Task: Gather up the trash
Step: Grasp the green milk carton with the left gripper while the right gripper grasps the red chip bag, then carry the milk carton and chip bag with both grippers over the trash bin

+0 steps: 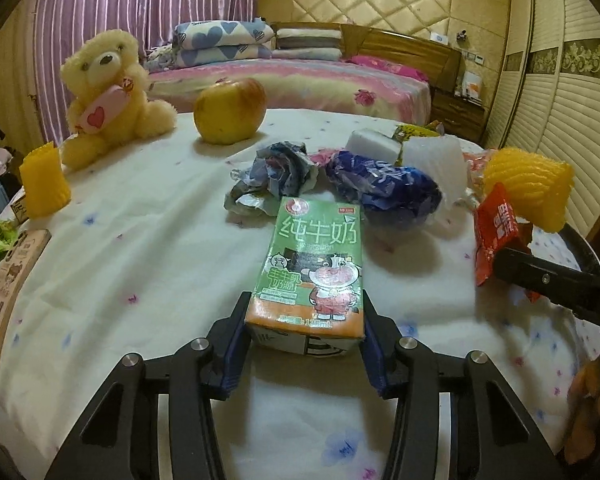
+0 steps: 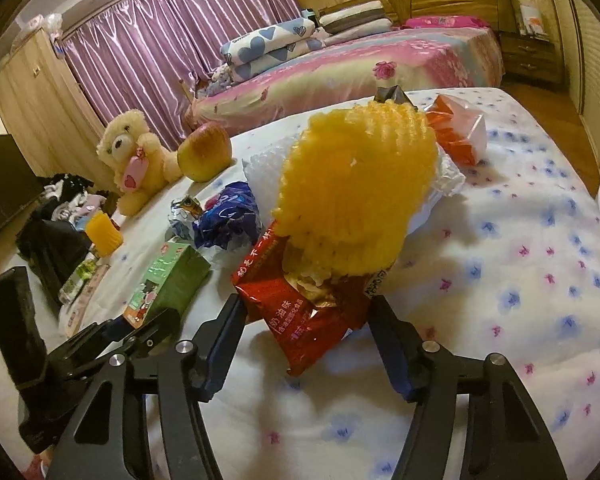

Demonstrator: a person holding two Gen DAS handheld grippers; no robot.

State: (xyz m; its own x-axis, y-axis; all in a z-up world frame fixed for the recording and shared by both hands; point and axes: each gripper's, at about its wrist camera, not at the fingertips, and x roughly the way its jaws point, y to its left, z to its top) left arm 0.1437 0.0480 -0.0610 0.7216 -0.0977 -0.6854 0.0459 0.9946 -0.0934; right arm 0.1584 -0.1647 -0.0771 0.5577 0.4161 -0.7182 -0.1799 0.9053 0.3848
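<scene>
A green and orange milk carton (image 1: 312, 264) lies on the white flowered tablecloth (image 1: 120, 264). My left gripper (image 1: 304, 314) holds its near end, a blue pad pressing on each side. In the right wrist view, a red snack wrapper (image 2: 300, 312) sits between the fingers of my right gripper (image 2: 306, 304), which touch both its edges. A yellow foam fruit net (image 2: 352, 192) rests on the wrapper's far end. The carton (image 2: 168, 280) and left gripper also show at that view's lower left. Beyond lie a crumpled grey wrapper (image 1: 276, 176), a blue plastic bag (image 1: 384, 188) and white foam sheets (image 1: 432, 156).
A cream teddy bear (image 1: 108, 92), an apple (image 1: 230, 110) and a yellow foam sleeve (image 1: 44, 180) stand at the table's far left. Flat boxes (image 1: 8, 280) lie along the left edge. An orange and white packet (image 2: 460, 132) lies behind the net. A bed stands beyond the table.
</scene>
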